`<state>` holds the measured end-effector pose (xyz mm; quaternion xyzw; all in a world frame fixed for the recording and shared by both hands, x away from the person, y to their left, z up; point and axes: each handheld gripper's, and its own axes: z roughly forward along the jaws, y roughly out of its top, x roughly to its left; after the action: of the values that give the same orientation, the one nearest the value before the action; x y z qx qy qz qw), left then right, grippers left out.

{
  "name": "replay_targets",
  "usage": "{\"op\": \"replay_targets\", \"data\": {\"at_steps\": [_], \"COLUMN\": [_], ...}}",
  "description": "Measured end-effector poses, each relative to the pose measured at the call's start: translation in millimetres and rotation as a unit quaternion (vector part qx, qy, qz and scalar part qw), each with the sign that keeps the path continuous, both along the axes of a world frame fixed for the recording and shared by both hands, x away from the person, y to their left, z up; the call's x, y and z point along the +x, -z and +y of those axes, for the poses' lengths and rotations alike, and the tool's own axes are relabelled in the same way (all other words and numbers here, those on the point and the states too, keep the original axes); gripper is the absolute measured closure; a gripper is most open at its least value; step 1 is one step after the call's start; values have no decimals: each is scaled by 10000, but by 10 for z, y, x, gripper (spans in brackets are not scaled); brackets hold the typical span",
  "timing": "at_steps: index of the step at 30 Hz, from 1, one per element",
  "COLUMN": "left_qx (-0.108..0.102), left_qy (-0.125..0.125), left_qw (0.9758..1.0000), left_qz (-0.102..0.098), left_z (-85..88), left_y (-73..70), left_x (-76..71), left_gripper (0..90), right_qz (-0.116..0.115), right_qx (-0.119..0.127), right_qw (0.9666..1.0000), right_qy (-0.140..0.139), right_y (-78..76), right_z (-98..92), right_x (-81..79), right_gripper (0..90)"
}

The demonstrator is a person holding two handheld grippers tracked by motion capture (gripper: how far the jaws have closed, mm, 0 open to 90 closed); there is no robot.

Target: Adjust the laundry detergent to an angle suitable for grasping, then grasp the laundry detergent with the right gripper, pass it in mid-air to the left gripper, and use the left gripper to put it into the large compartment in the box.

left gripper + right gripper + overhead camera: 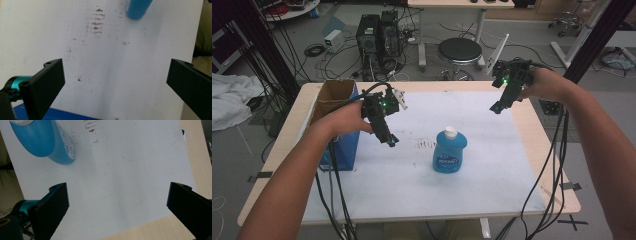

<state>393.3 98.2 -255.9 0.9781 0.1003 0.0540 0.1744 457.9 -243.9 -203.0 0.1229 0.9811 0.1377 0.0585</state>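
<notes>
Above the counter (pixel 532 150) in the high view, upright blue bottle (pixel 450 151) on the white sheet (pixel 412 175) between left gripper (pixel 391 141) and right gripper (pixel 495 108), untouched; through the left gripper view, jaws wide apart over stained sheet; through the right gripper view, jaws likewise apart, bottle (pixel 45 140) beyond them

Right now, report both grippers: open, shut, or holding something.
Left gripper: open, jaws wide apart, holding nothing, above the white sheet.
Right gripper: open, jaws wide apart, holding nothing; the blue bottle stands untouched.
</notes>
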Motion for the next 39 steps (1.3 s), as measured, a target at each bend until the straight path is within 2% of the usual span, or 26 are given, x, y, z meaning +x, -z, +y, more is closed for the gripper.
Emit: {"op": "replay_targets", "data": {"at_steps": [10, 17, 25, 34, 39], "left_qx": [-5, -34, -51, -92, -142], "left_qy": [-60, -12, 28, 122, 179], "left_qw": [10000, 10000, 10000, 9998, 9996], "left_qz": [-12, 2, 30, 107, 156], "left_z": [9, 12, 3, 5, -1], "left_y": [-2, -1, 15, 48, 48], "left_x": [2, 9, 29, 21, 20], "left_gripper": [17, 17, 17, 17, 17], "right_qz": [-39, -93, -50, -26, 17], "right_qx": [16, 62, 68, 334, 467], "right_qw": [10000, 9999, 9999, 9993, 9986], "right_qy": [-43, -45, -60, -178, -248], "right_y": [-5, -34, 41, 113, 216], "right_z": [-3, -21, -56, -135, -169], "right_x": [-4, -67, -135, -253, -348], "right_gripper": [31, 31, 31, 31, 31]}}
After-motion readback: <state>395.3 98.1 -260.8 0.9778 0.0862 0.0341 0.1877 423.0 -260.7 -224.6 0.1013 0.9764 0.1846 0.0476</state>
